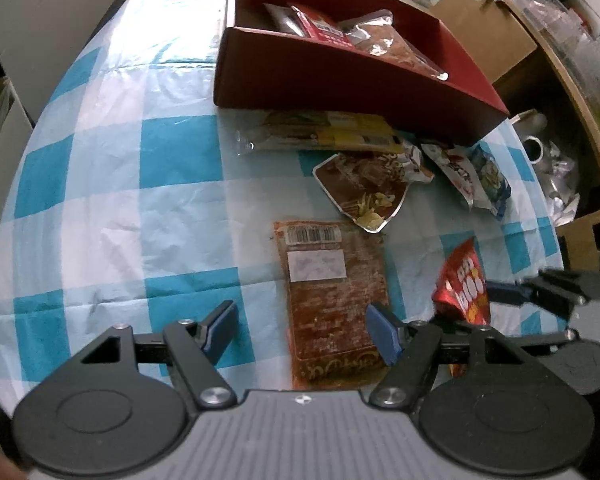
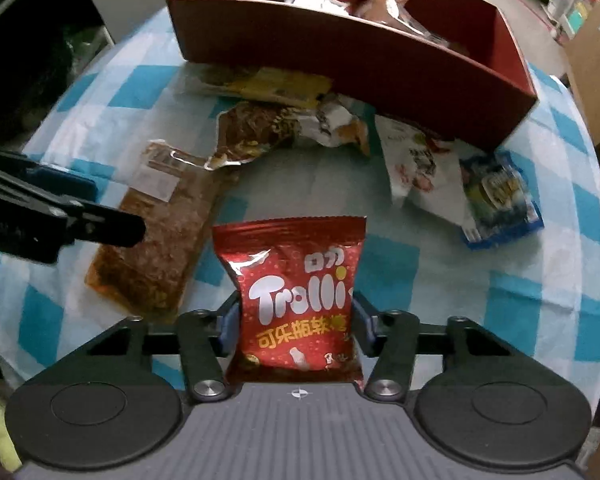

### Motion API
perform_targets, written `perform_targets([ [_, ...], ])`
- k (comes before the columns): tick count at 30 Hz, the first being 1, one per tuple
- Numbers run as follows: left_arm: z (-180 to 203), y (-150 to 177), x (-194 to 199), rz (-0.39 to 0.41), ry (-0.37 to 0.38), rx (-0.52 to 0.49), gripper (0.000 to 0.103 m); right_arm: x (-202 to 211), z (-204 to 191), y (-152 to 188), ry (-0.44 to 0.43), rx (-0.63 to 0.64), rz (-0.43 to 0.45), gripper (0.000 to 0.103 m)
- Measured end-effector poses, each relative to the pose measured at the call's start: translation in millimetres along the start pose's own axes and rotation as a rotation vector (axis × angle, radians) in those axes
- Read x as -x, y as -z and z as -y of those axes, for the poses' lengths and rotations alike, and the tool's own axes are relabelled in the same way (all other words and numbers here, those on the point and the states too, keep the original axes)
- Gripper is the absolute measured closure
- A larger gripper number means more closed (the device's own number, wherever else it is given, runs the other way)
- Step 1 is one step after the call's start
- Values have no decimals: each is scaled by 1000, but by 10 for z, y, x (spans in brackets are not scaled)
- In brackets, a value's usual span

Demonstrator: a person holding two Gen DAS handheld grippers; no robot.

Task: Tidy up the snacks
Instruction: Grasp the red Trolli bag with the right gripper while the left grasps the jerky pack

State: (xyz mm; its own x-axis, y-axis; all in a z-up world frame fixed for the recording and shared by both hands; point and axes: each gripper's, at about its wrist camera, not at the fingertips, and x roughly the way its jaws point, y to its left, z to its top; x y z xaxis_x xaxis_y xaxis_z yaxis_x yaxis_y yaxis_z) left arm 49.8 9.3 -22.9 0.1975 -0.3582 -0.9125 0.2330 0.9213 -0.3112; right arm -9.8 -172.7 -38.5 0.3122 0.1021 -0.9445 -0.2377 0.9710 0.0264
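**A:** What have I got in the right gripper (image 2: 296,318)?

**B:** From my seat, the red Trolli bag (image 2: 296,300) stands in the lower middle of the right wrist view, and the two blue pads press into its sides. The bag pinches in where they meet it, so I call that clamped on the bag.

**A:** And the left gripper (image 1: 302,330)?

**B:** Its fingers stand well apart with nothing between the pads. Under them, in the lower middle of the left wrist view, the flat reddish-brown vacuum pack (image 1: 332,300) lies on the blue-and-white checked tablecloth (image 1: 112,184). The right-hand pad overlaps its edge in the picture; I cannot tell whether it touches.

**A:** Where is the box?

**B:** The dark red box (image 1: 340,80) sits at the top of both views, already holding a few foil and red packets. Just below its near wall lies the long yellow packet (image 1: 328,132), then the brown crinkled pouch (image 1: 364,188) beside it.

**A:** Anything to the right?

**B:** The white pouch (image 2: 420,168) and the blue packet (image 2: 500,200) lie side by side at the middle right of the right wrist view, close to the box's corner.

**A:** Do I see the bag from the left side too?

**B:** Yes, at the lower right, with the other gripper's dark fingers beside it.
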Motion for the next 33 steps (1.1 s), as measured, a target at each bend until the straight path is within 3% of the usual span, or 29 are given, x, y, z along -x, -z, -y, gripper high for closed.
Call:
perform_targets([
  [5, 158, 14, -14, 34, -34, -2, 37, 134, 160, 197, -90, -101, 81, 44],
  [9, 371, 13, -126, 48, -89, 19, 36, 181, 432, 270, -107, -220, 171, 44],
  [15, 605, 34, -283, 165, -277, 94, 31, 311, 660, 305, -146, -277, 225, 44],
  [20, 768, 139, -372, 183, -384, 41, 33, 449, 688, 386, -162, -270, 245, 43],
  [23, 789, 125, -326, 156, -372, 41, 47, 469, 678, 381, -164, -256, 252, 43],
  [29, 868, 73, -193, 136, -354, 5, 66, 510, 714, 364, -170, -261, 275, 43],
  [33, 875, 38, -178, 123, -321, -7, 63, 479, 684, 315, -160, -261, 271, 43],
])
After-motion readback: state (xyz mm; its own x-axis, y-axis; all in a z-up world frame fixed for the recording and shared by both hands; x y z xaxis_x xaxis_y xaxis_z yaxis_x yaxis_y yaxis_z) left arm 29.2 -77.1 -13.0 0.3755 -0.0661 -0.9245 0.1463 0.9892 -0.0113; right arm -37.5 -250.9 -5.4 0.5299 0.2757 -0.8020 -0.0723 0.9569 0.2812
